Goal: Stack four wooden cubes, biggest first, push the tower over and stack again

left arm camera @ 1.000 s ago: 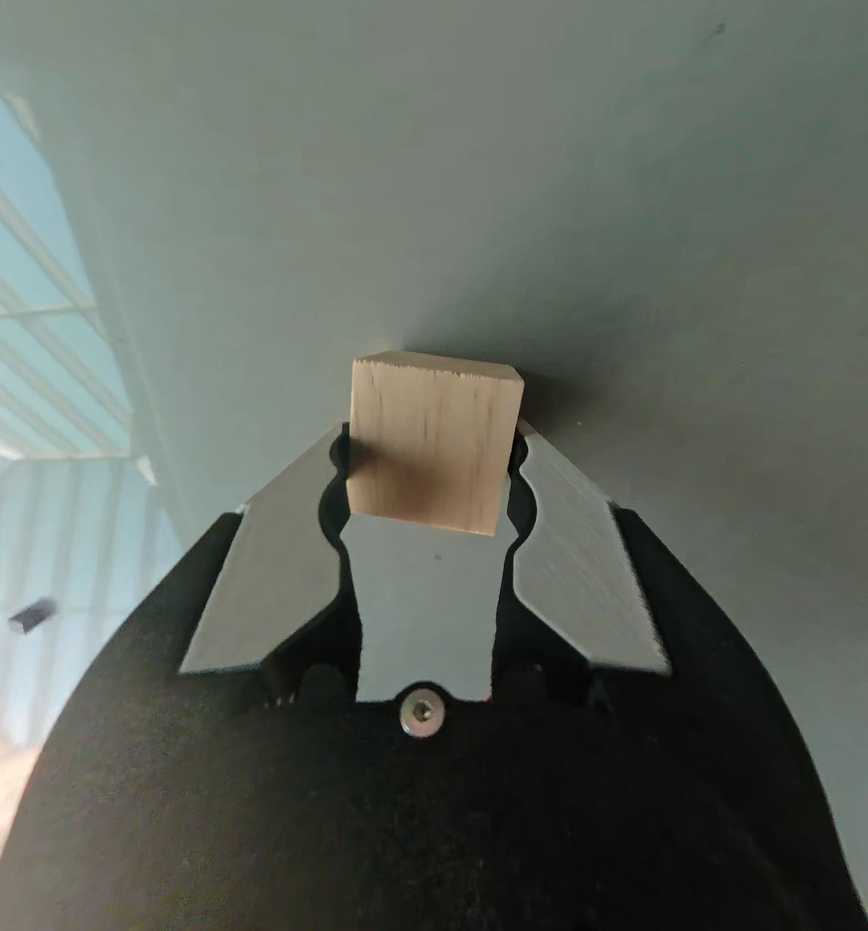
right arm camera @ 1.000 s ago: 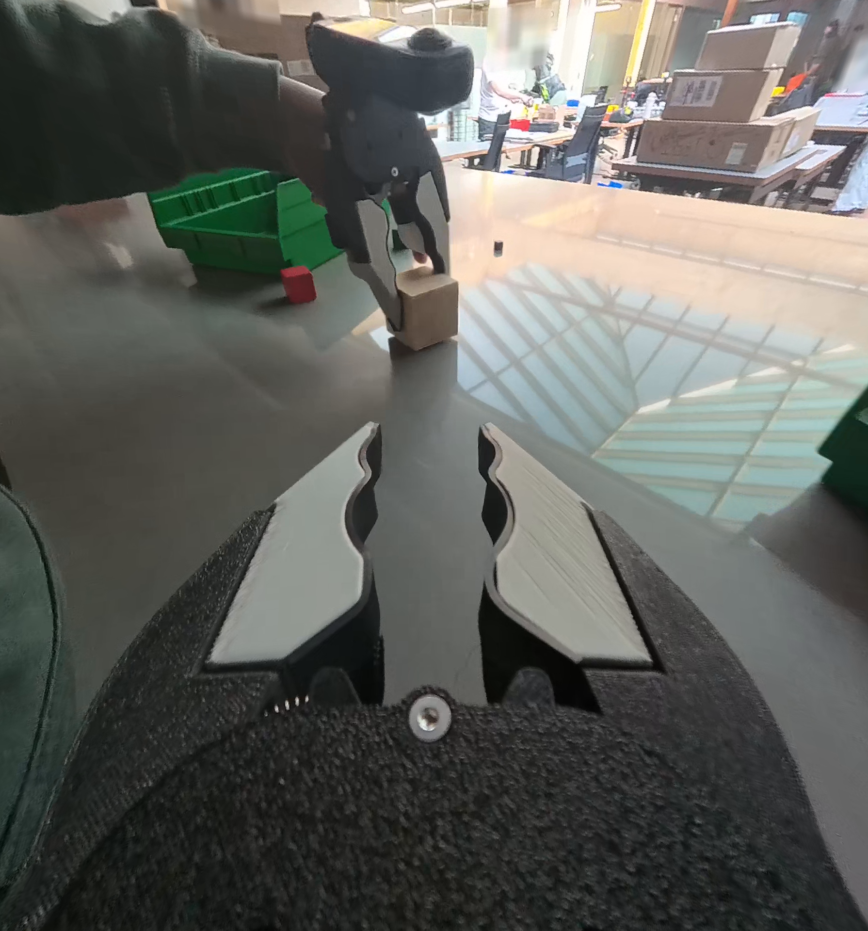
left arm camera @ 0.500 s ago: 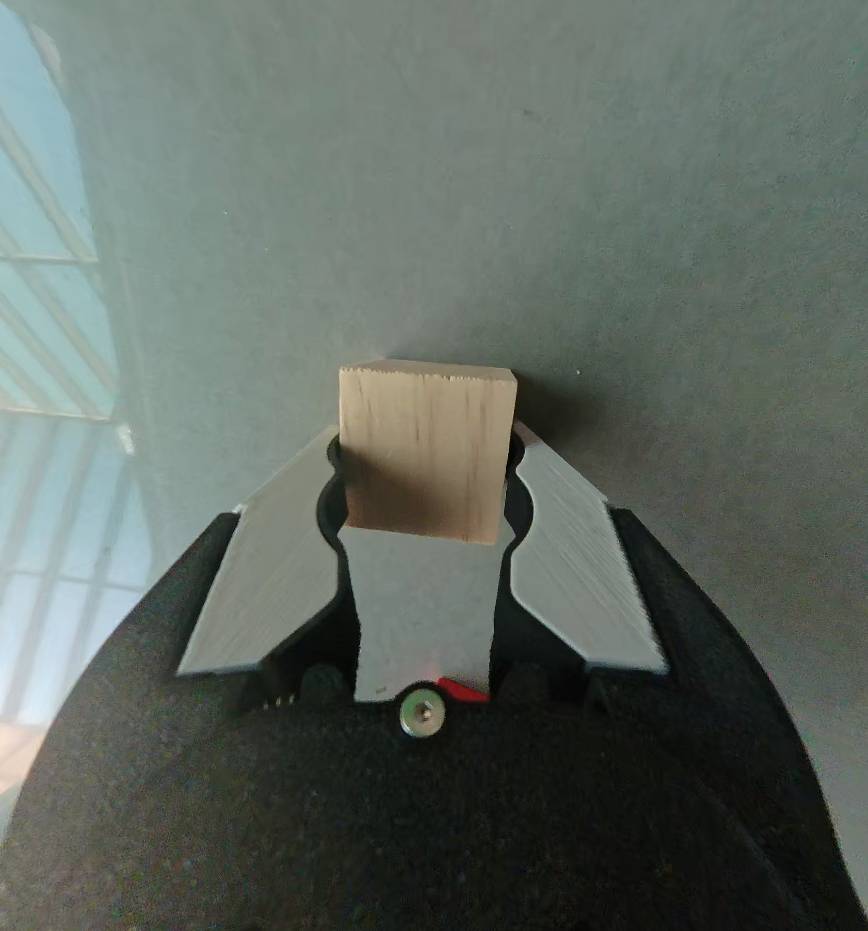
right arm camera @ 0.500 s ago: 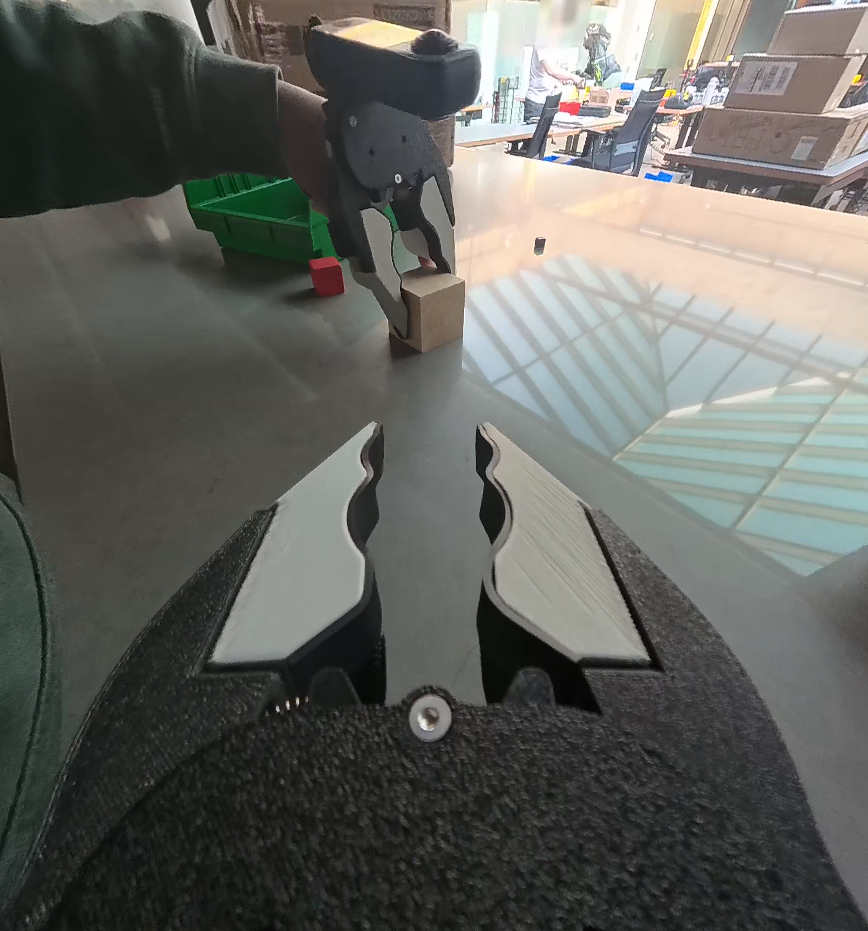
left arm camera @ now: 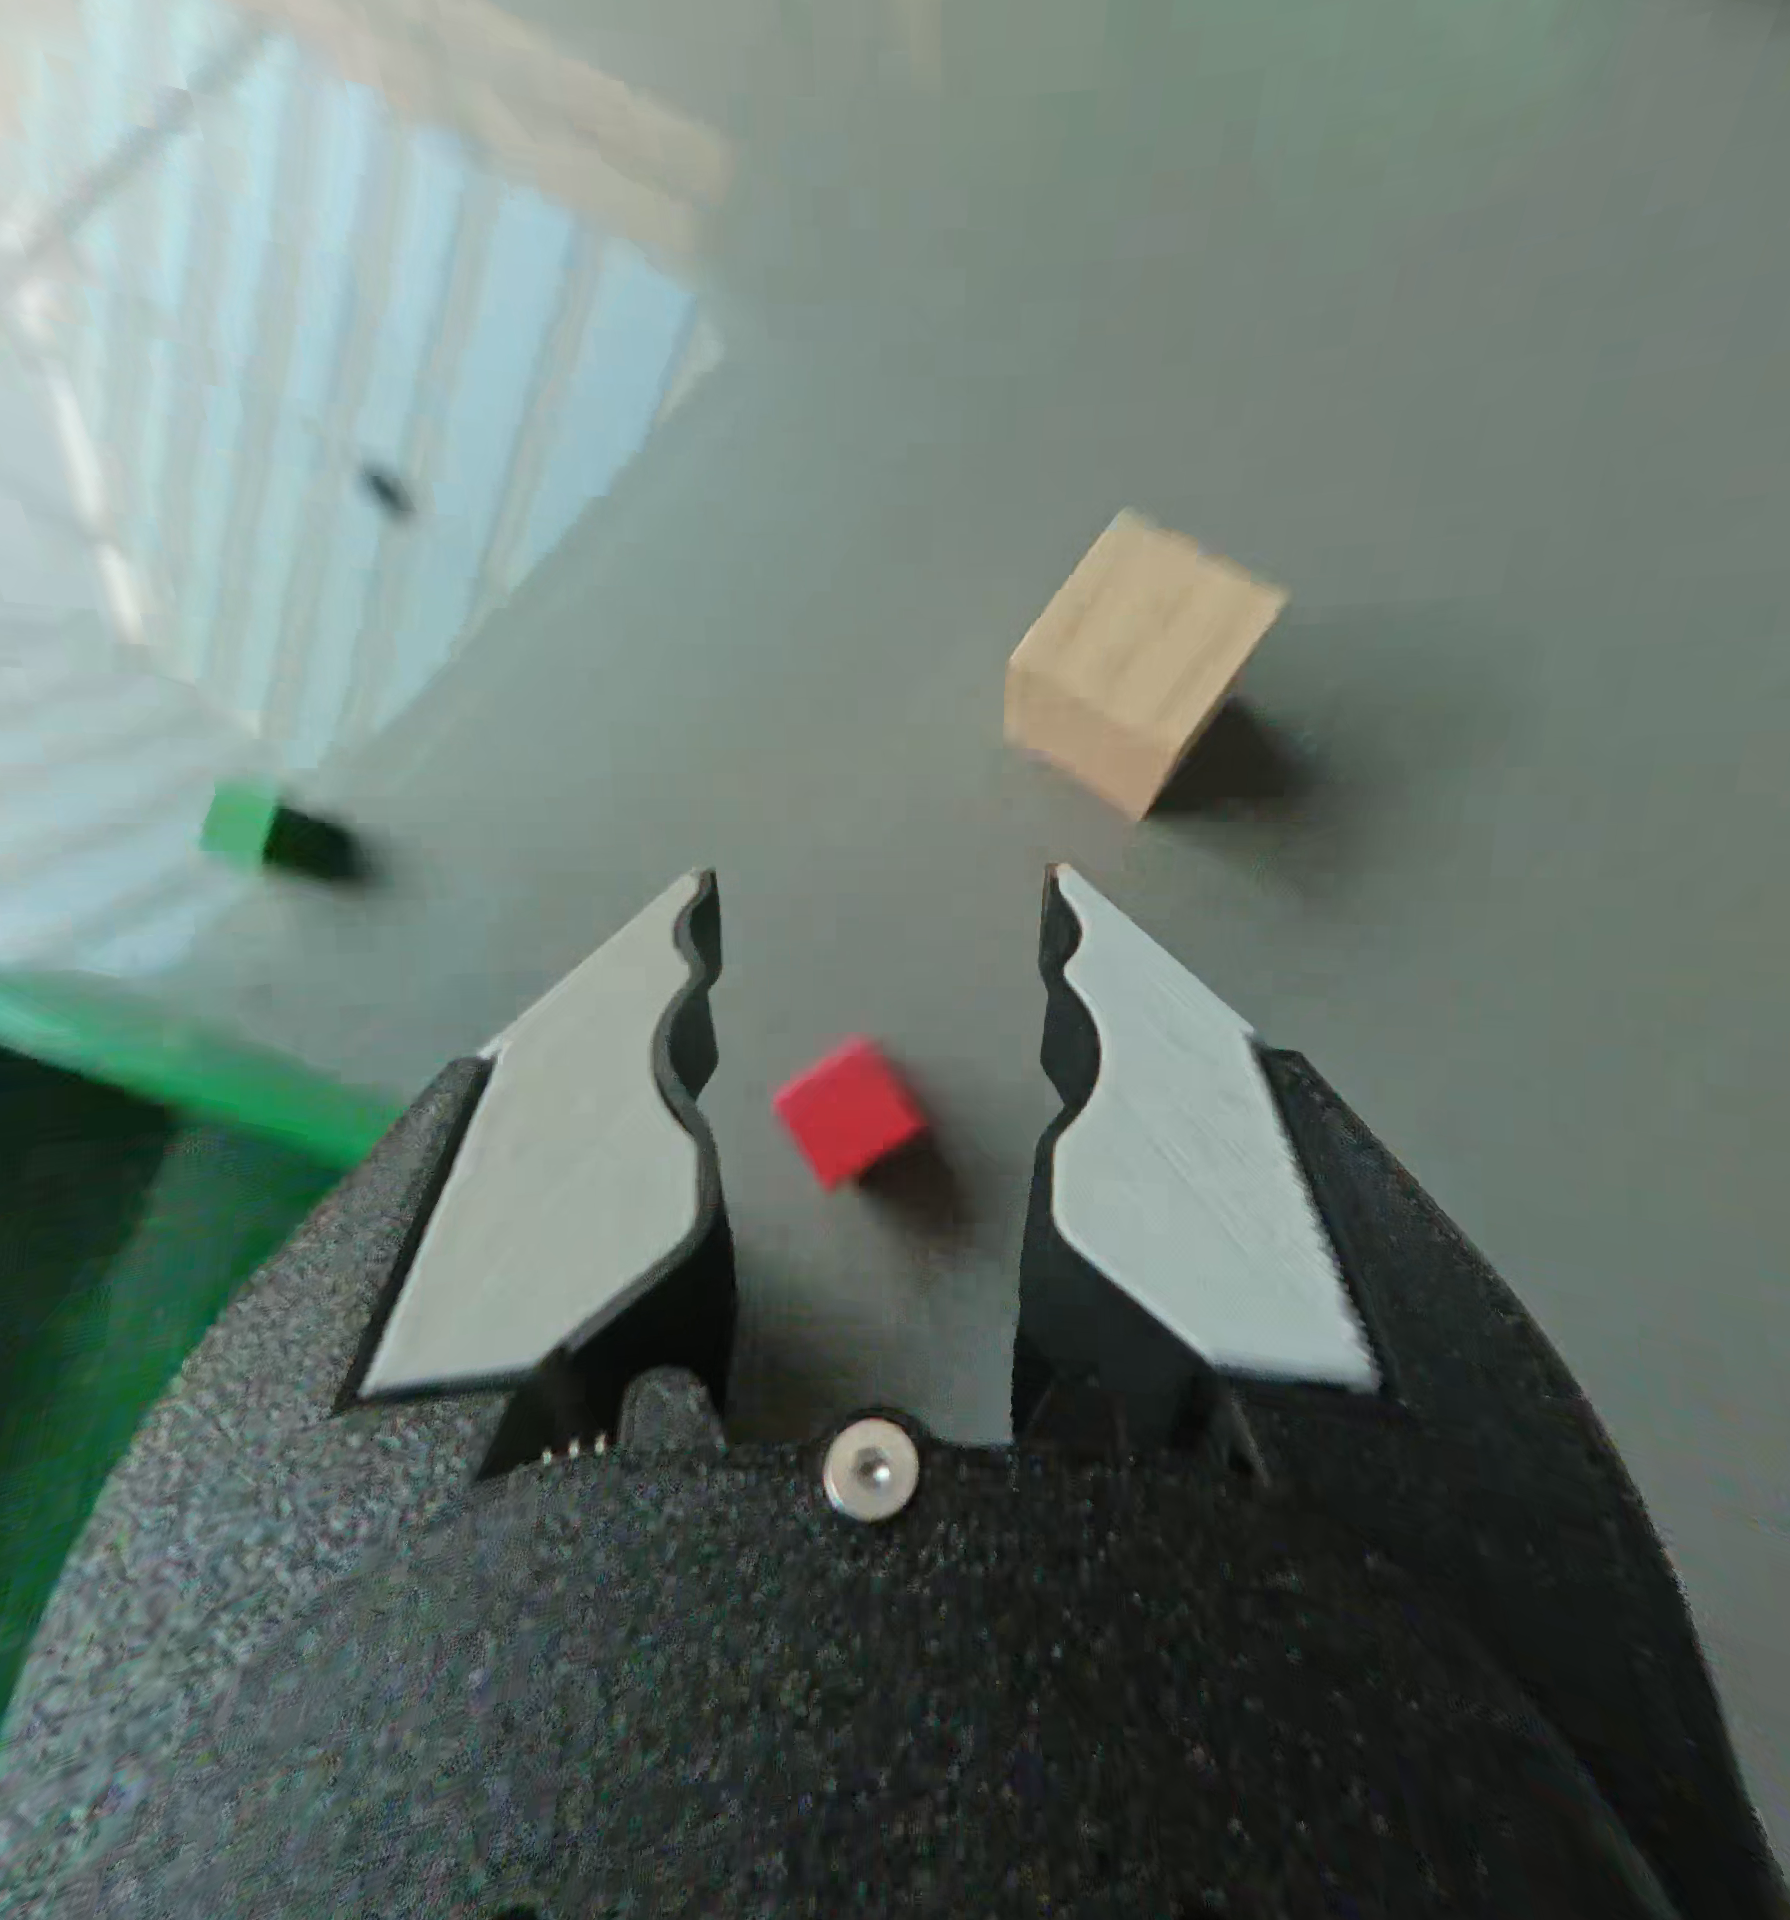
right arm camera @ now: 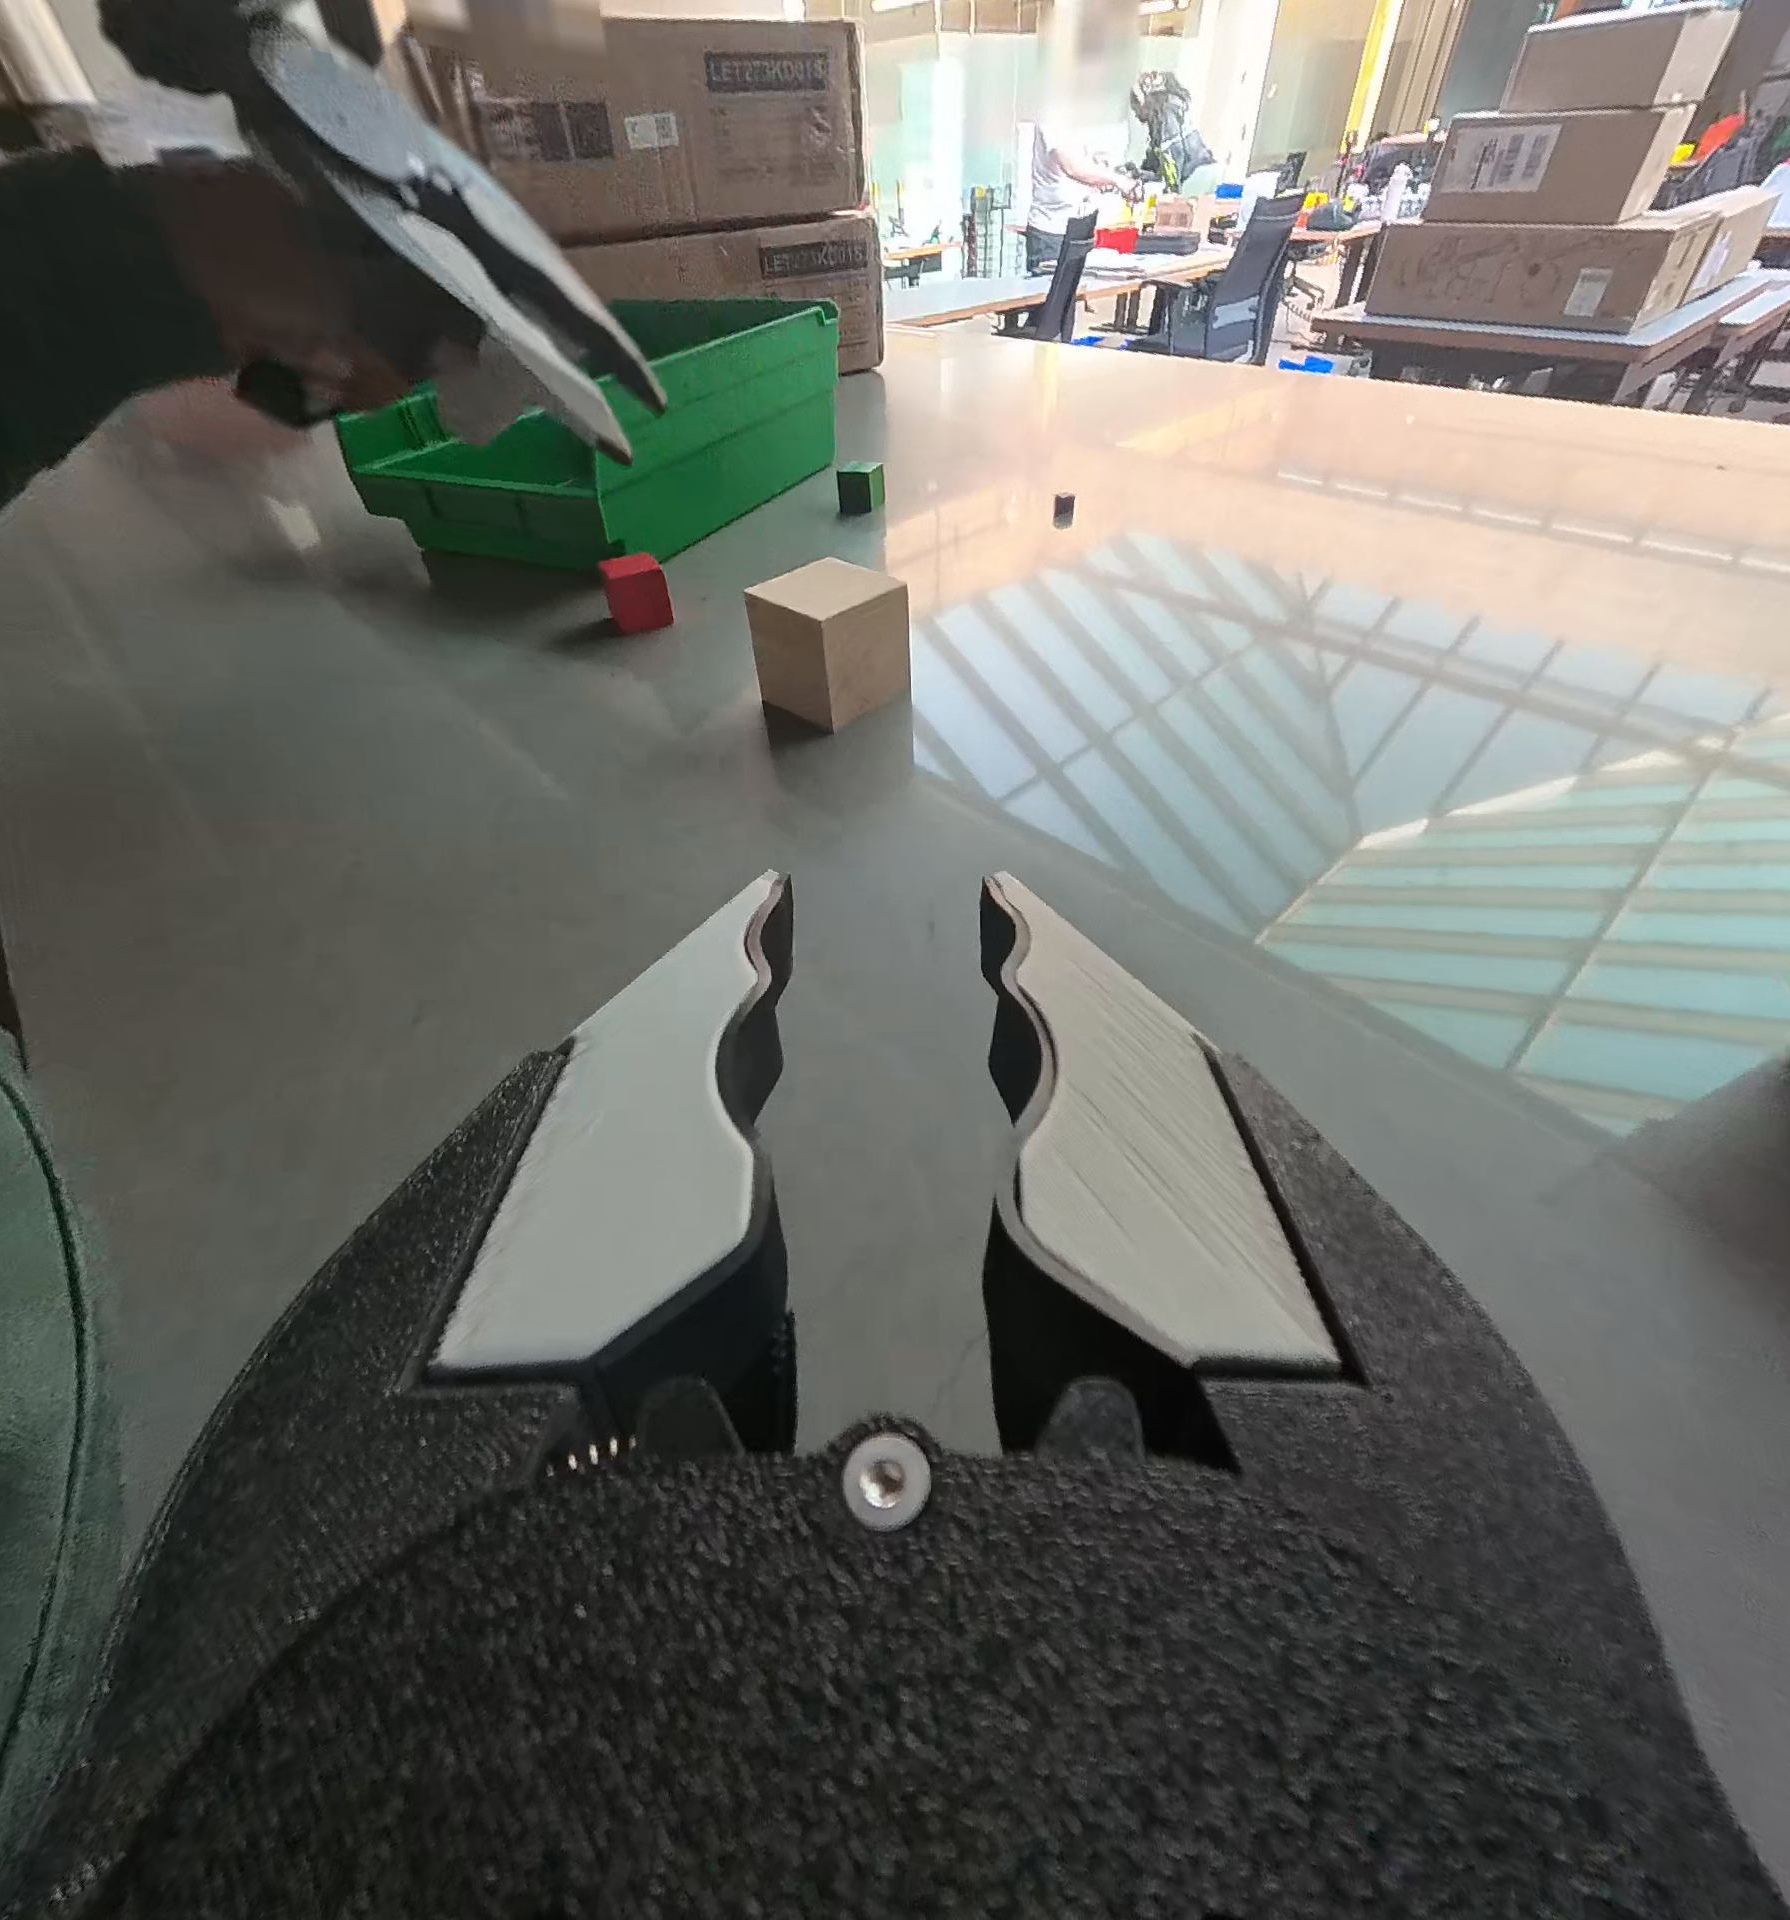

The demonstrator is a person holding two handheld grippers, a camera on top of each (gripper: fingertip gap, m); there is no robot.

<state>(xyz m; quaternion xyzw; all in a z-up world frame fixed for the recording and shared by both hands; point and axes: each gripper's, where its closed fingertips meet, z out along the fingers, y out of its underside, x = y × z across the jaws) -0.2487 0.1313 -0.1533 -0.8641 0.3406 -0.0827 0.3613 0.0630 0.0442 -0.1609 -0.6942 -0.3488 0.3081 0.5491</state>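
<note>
Gleaming grey table (right arm camera: 1286, 540), stacked cardboard boxes (right arm camera: 683, 114) behind, workshop beyond

The left gripper (left arm camera: 878, 883) hangs above the grey worktop (left arm camera: 1286, 312) with its jaws spread and nothing between them. Seen through the gap lies a small red cube (left arm camera: 847, 1110), clear of both fingers. A larger pale wooden block (left arm camera: 1140, 660) sits farther off to the right, well apart from the red one. A small green cube (left arm camera: 247, 821) (blurred) lies off to the left, near the rim of a green bin (left arm camera: 143, 1060) at the left edge.
</note>
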